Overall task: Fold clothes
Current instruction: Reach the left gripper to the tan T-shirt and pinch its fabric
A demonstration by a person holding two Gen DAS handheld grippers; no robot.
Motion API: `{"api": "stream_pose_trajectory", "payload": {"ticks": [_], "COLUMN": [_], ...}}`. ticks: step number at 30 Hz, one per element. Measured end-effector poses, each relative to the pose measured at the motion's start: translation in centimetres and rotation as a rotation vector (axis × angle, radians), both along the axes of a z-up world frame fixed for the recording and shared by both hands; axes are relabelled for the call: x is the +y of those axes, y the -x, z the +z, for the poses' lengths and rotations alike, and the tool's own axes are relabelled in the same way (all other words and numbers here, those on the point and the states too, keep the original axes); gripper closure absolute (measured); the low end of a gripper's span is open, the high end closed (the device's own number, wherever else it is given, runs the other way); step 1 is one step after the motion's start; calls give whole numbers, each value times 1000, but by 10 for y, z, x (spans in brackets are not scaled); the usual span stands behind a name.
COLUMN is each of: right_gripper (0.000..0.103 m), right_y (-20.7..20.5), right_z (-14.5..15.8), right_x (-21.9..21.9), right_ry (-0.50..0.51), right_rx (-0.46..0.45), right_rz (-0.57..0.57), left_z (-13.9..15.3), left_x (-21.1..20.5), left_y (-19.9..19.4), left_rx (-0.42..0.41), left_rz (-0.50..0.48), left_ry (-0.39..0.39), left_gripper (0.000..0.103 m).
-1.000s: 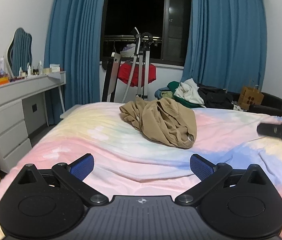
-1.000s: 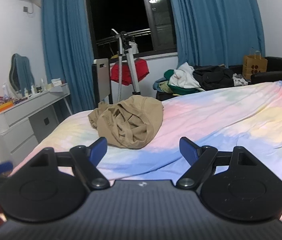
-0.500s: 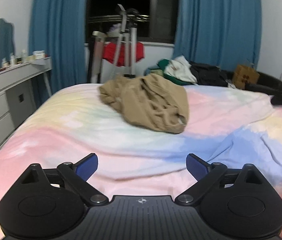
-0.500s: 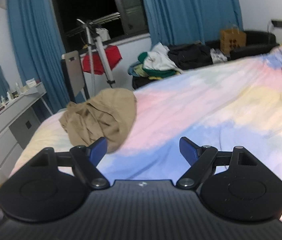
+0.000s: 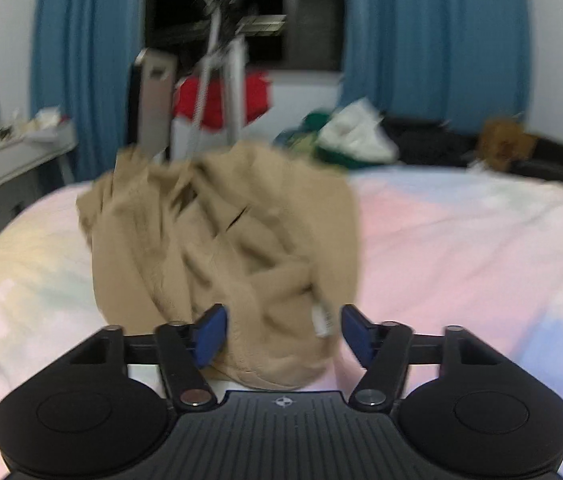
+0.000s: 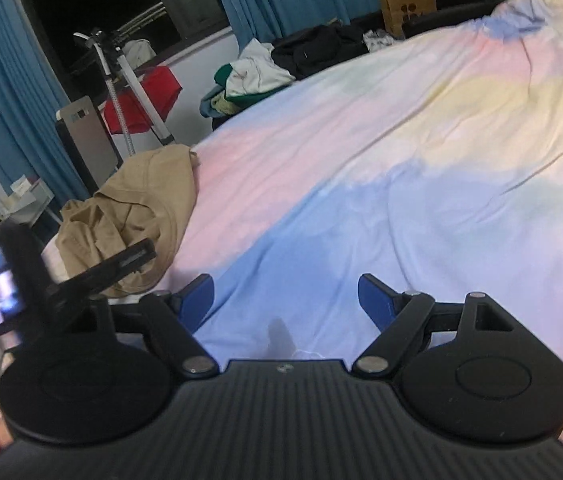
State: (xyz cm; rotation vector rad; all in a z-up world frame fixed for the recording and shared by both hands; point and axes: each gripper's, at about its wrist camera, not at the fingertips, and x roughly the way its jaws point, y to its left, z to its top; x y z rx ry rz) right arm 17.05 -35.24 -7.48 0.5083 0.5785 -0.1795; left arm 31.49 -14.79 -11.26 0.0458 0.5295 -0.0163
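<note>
A crumpled tan garment [image 5: 217, 240] lies in a heap on the pastel bedspread [image 5: 461, 232]. My left gripper [image 5: 283, 334] is low at the heap's near edge, and its jaws are closing with a fold of tan cloth and a white label between them. The left pad is against the cloth; the right pad stands clear of it. The right wrist view has the garment [image 6: 133, 208] at far left, with one of the left gripper's fingers [image 6: 121, 262] reaching onto it. My right gripper [image 6: 285, 300] stands open over a blue patch of the bedspread [image 6: 401, 208], with nothing between its fingers.
A white dresser [image 5: 21, 148] stands left of the bed. Behind the bed are a tripod [image 5: 221, 80], a red cloth [image 5: 221, 96], a pile of clothes [image 5: 353, 140] and a dark sofa [image 5: 541, 160] with a paper bag [image 6: 405, 0]. Blue curtains [image 5: 433, 40] frame the window.
My left gripper has moved forward and down to the tan garment, and its jaws have narrowed around the near edge. My right gripper has tilted and sunk toward the bed, so the garment sits far left in its view.
</note>
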Motion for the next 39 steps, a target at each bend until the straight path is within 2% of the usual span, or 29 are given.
{"api": "stream_pose_trajectory", "payload": {"ticks": [3, 4, 5, 6, 7, 9, 12, 17, 22, 24, 26, 28, 31, 34, 36, 39], "right_gripper": [22, 22, 22, 22, 22, 22, 22, 22, 22, 22, 22, 22, 22, 22, 22, 22], "right_y": [-10, -11, -12, -14, -14, -13, -11, -7, 4, 10, 18, 26, 32, 31, 28, 24], "right_z": [-6, -8, -9, -11, -11, -11, -9, -4, 4, 7, 10, 15, 16, 10, 5, 0], "right_x": [-4, -5, -6, -7, -7, -7, -3, 8, 19, 21, 23, 24, 25, 25, 23, 21], "right_ry": [-22, -27, -33, -39, -40, -41, -35, -32, -68, -85, -100, -100, -70, -76, -103, -136], "right_rx": [6, 6, 6, 5, 3, -5, -26, -75, -103, -99, -102, -123, -135, -113, -96, -84], "right_rz": [-1, -3, -4, -6, -8, -11, -6, 42, 82, 80, 85, 84, 76, 70, 65, 58], "left_z": [-17, -18, -19, -18, -15, -8, 11, 51, 72, 71, 61, 44, 27, 29, 40, 54], "left_x": [3, 4, 6, 9, 14, 25, 36, 46, 46, 43, 38, 35, 40, 46, 45, 42], "left_y": [-22, -22, -22, -21, -19, -14, 12, 82, 153, 172, 193, 200, 194, 184, 180, 174], "left_rx": [41, 31, 23, 20, 19, 13, -40, -87, -38, 5, 51, 78, 140, 160, 137, 83], "left_rz": [80, 79, 78, 80, 85, 92, 62, -57, -186, -218, -247, -268, -274, -288, -319, -365], "left_ry": [11, 23, 35, 48, 64, 92, 88, 109, 165, 190, 182, 142, 133, 127, 83, -3], "left_gripper": [60, 62, 71, 90, 95, 97, 98, 98, 99, 98, 98, 98, 97, 90, 71, 59]}}
